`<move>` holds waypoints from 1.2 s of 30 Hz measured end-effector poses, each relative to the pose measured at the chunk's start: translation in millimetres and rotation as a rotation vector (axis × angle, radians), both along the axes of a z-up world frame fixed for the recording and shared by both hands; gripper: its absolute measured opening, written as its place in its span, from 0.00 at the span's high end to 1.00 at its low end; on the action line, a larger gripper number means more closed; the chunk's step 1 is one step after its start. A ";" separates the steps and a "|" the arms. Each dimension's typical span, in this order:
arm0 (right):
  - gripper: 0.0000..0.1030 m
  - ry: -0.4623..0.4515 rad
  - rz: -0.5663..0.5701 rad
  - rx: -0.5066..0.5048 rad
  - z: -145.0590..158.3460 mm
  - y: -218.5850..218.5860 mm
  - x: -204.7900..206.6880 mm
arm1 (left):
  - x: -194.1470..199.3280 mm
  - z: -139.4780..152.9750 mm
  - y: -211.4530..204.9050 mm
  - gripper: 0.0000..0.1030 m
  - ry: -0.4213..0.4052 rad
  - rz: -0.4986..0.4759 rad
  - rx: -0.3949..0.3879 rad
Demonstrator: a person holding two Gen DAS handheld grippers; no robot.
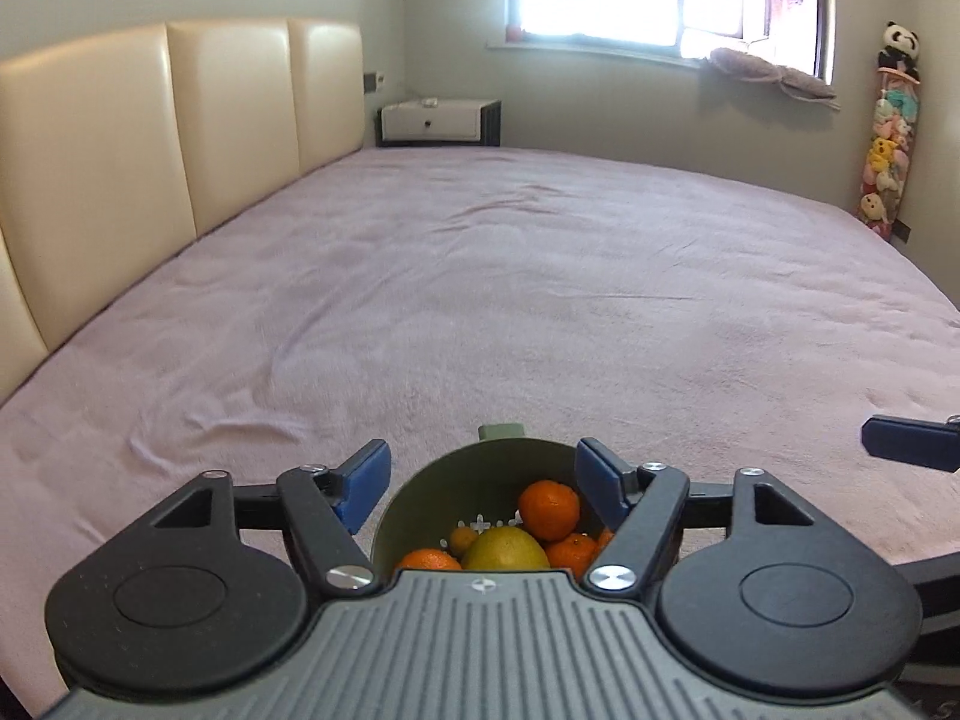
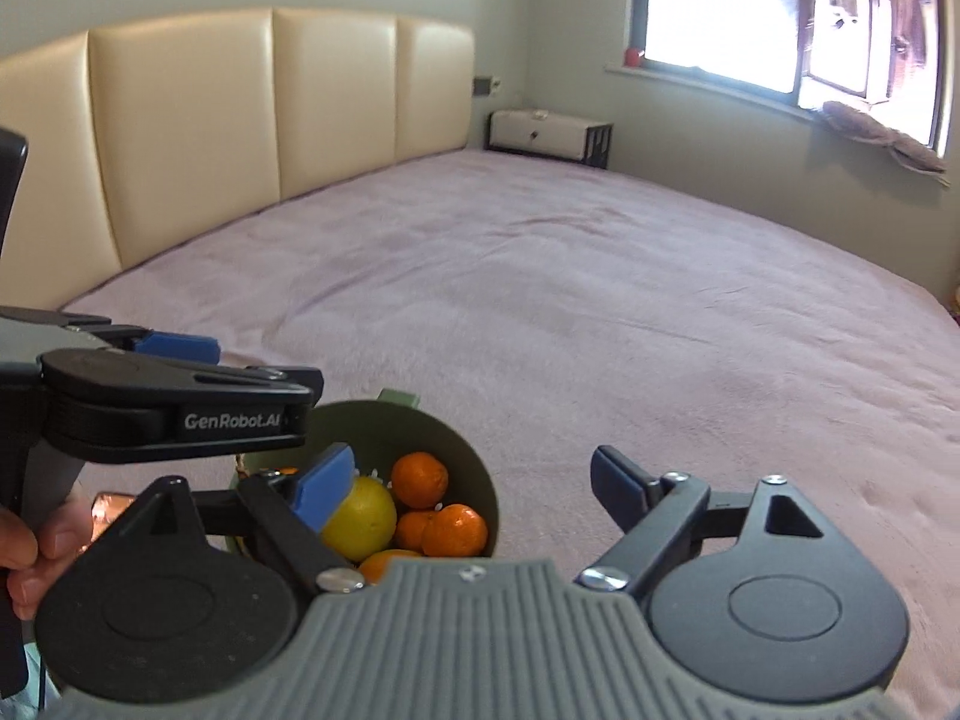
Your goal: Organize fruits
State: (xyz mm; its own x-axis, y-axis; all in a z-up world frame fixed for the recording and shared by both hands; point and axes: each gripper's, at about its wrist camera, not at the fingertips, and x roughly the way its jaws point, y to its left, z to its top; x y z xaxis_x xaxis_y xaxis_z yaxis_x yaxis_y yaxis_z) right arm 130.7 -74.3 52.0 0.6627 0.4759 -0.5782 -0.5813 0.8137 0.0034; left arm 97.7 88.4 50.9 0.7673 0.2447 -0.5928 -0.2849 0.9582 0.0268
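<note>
Left wrist view: the left gripper (image 1: 480, 480) hangs low over a green bowl (image 1: 420, 492) at six o'clock, jaws spread wide to either side of its rim and pinching nothing; inside lie several oranges (image 1: 549, 509) and a yellow-green fruit (image 1: 507, 549); a blue fingertip of the right gripper (image 1: 909, 441) pokes in at three o'clock. The bowl sits on the bed (image 1: 510, 300), a soft lilac blanket; the likely trouble is that any downward push tips the bowl on that yielding surface and the round fruit rolls off across the cover.

Right wrist view: the right gripper (image 2: 474, 480) also has its jaws spread, empty; one blue finger (image 2: 321, 483) overlaps the yellow-green fruit, whether touching I cannot tell; the bowl lies at seven o'clock, the left gripper above it at nine; the two tools crowd one bowl, so they may collide. Room: cream padded headboard (image 2: 240, 120) at eleven o'clock, nightstand (image 2: 540, 135) at twelve, bright window (image 2: 780, 12) at one.
</note>
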 end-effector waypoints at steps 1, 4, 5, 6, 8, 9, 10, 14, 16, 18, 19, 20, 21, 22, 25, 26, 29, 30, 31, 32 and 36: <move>0.16 -0.010 -0.014 0.014 3.4 -5.5 -6.2 | -4.0 3.0 -2.7 0.16 -0.010 -0.008 0.008; 0.14 -0.033 -0.049 0.044 10.0 -19.8 -24.5 | -16.5 9.0 -9.7 0.15 -0.023 -0.024 0.033; 0.14 -0.041 -0.059 0.052 11.2 -24.4 -30.8 | -21.2 10.2 -11.9 0.15 -0.025 -0.023 0.043; 0.13 -0.049 -0.067 0.058 11.7 -29.0 -38.3 | -26.2 10.6 -14.4 0.14 -0.027 -0.025 0.054; 0.12 -0.061 -0.079 0.067 11.8 -35.3 -50.2 | -36.5 8.6 -19.2 0.13 -0.027 -0.031 0.075; 0.11 -0.065 -0.083 0.071 11.4 -38.4 -55.7 | -41.6 6.8 -21.8 0.13 -0.024 -0.036 0.080; 0.11 -0.068 -0.088 0.075 10.8 -40.8 -60.6 | -45.8 4.7 -24.2 0.13 -0.017 -0.044 0.082; 0.08 -0.074 -0.114 0.078 5.8 -47.4 -78.9 | -59.1 -6.7 -32.5 0.13 0.025 -0.081 0.063; 0.08 -0.079 -0.123 0.047 1.8 -46.2 -84.7 | -62.8 -13.5 -35.8 0.12 0.058 -0.094 0.052; 0.07 -0.080 -0.127 0.019 -2.1 -47.5 -90.5 | -67.3 -21.2 -38.8 0.12 0.098 -0.104 0.043; 0.07 -0.079 -0.131 0.005 -4.1 -47.8 -90.7 | -67.2 -25.5 -40.5 0.12 0.119 -0.109 0.041; 0.07 -0.076 -0.136 -0.005 -6.6 -48.1 -91.7 | -67.1 -29.7 -41.8 0.12 0.137 -0.112 0.041; 0.07 -0.069 -0.142 -0.013 -9.6 -48.7 -91.7 | -68.2 -33.7 -41.5 0.12 0.155 -0.110 0.041; 0.07 -0.058 -0.147 -0.017 -12.3 -49.2 -91.7 | -68.5 -37.0 -41.7 0.12 0.173 -0.105 0.041; 0.07 -0.020 -0.169 -0.030 -23.1 -51.8 -90.7 | -71.3 -45.3 -39.7 0.12 0.203 -0.091 0.030; 0.07 -0.009 -0.175 -0.033 -26.5 -53.0 -90.8 | -71.5 -46.9 -39.2 0.12 0.208 -0.085 0.024; 0.07 0.022 -0.193 -0.053 -38.2 -54.8 -90.8 | -70.1 -52.5 -37.7 0.12 0.222 -0.074 0.006; 0.07 0.033 -0.201 -0.061 -41.4 -55.8 -90.8 | -70.7 -53.4 -40.1 0.12 0.225 -0.072 0.002; 0.07 0.043 -0.209 -0.068 -44.0 -56.6 -90.1 | -69.6 -54.4 -40.7 0.12 0.229 -0.072 -0.001; 0.07 0.052 -0.217 -0.071 -45.3 -57.5 -89.1 | -68.4 -55.1 -41.7 0.12 0.231 -0.073 -0.003; 0.04 0.074 -0.246 -0.066 -49.7 -62.0 -85.2 | -64.5 -54.5 -46.7 0.12 0.229 -0.077 -0.006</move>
State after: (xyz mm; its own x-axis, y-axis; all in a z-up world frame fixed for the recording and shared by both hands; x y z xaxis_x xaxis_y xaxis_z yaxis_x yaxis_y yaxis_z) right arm 45.5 -136.3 2.2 0.7083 0.2650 -0.6543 -0.3661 0.9304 -0.0195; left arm 33.2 41.7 -3.6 0.6289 0.1871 -0.7547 -0.1983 0.9771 0.0771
